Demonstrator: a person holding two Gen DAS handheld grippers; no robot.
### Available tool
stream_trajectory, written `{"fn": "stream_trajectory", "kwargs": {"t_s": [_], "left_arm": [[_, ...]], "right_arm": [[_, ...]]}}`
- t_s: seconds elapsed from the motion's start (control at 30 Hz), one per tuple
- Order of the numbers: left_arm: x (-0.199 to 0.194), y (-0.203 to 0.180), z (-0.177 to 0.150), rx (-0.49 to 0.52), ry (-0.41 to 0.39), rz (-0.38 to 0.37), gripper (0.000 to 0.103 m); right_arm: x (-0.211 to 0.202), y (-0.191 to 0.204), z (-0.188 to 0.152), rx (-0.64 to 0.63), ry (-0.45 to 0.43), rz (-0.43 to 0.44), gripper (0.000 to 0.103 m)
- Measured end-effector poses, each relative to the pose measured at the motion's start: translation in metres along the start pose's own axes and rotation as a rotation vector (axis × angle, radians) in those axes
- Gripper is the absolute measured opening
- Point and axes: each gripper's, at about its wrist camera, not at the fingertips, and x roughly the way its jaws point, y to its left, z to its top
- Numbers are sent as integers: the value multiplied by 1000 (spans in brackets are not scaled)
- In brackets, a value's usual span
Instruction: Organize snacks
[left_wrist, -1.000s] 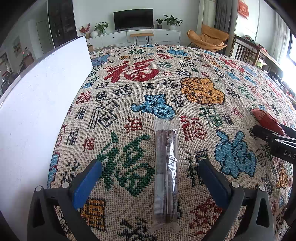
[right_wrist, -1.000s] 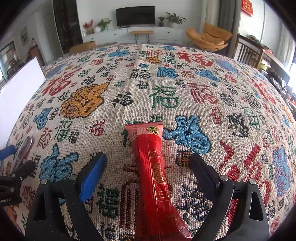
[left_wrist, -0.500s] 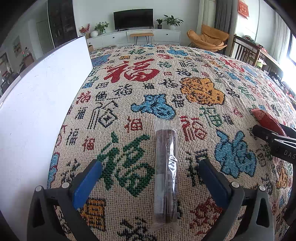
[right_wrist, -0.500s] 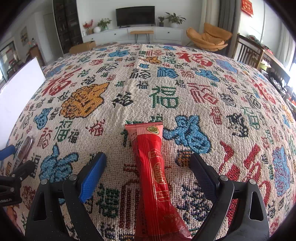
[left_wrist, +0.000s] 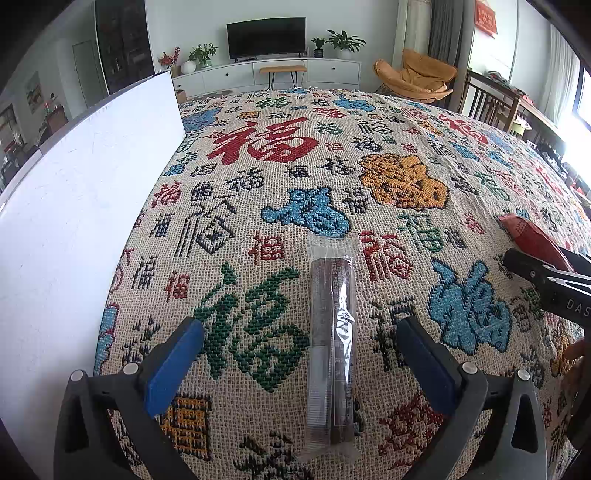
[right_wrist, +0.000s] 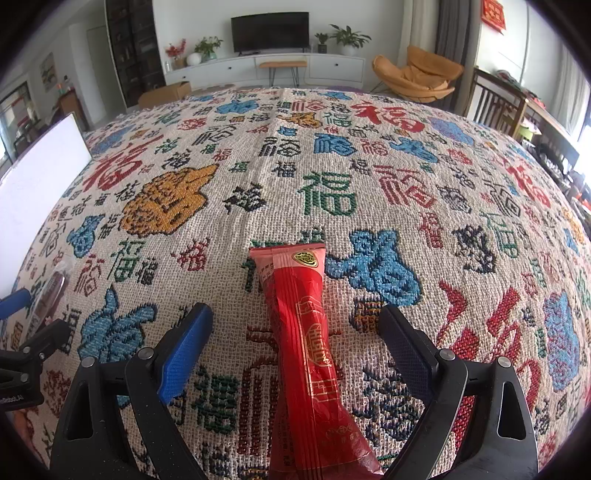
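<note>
Trouble from here lies mostly in the closing, since both of your tools stand with jaws spread wide and each straddles a slim packet without touching it. Your left gripper (left_wrist: 301, 354) hovers over the clear-wrapped dark snack stick (left_wrist: 332, 339), which lies flat on the patterned tablecloth (left_wrist: 388, 155), its long axis running from near to far, roughly midway between the blue pads (left_wrist: 173, 365). Your right gripper (right_wrist: 295, 347) frames the red snack packet (right_wrist: 306, 332) in the same way, the packet's sealed end pointing to the far side and its near end slightly bunched. Both wrappers look thin and slick, so if you close too high the pads may skate over the film and pinch only a loose fold, letting the contents sag or slip out on the lift. If you close too low, you may snag the coarse weave and drag the cloth, shifting the other packet with it. The two tools also sit near each other, so a sideways swing risks a knock. On the left, the white board (left_wrist: 74, 206) stands close to the left gripper; a wide move that way may strike it.
</note>
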Motion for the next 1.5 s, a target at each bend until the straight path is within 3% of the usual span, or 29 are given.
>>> {"fn": "stream_trajectory", "kwargs": {"t_s": [0.2,0.27,0.33,0.4,0.47,0.57,0.6,0.63,0.67,0.7,0.73,0.77,0.87,1.03,1.1,1.2,1.37,1.5], "left_arm": [[0,1,0,0,2,-6,103],[1,1,5,27,47,-26,103],[3,3,11,45,117,-59,102],[1,3,14,47,162,-110,100],[-2,-1,14,60,190,-122,94],[-4,-9,12,119,188,-75,79],[-6,-10,10,125,177,-89,71],[-8,-12,9,128,164,-90,53],[-12,-11,8,130,148,-90,39],[-15,-9,7,125,139,-103,18],[-17,-5,5,100,138,-128,17],[-20,1,3,68,130,-161,17],[-41,17,-10,-54,66,-251,17],[-98,37,-15,-223,-52,-391,17],[-132,47,-8,-245,-120,-422,17],[-187,73,5,-251,-219,-408,17],[-246,152,9,-299,-293,-273,17],[-248,216,-12,-360,-266,-98,18]], "right_arm": [[0,0,0,1,0,1,94],[0,-1,1,-6,8,12,94],[0,-7,10,-19,95,68,94],[0,-19,24,33,202,183,92],[2,-32,37,105,286,272,92],[10,-38,50,124,384,249,90],[12,-37,53,105,387,227,89],[14,-33,54,74,400,198,89],[15,-26,53,47,417,178,85],[16,-22,50,24,438,165,62],[13,-18,47,2,446,132,52],[8,-15,45,-29,432,84,18],[-10,-20,36,-7,428,129,16],[-58,-13,37,-11,347,213,16],[-83,5,50,-32,296,263,16],[-123,54,73,-75,216,374,16],[-182,167,110,-178,110,585,16],[-197,260,118,-266,75,690,16]]}}
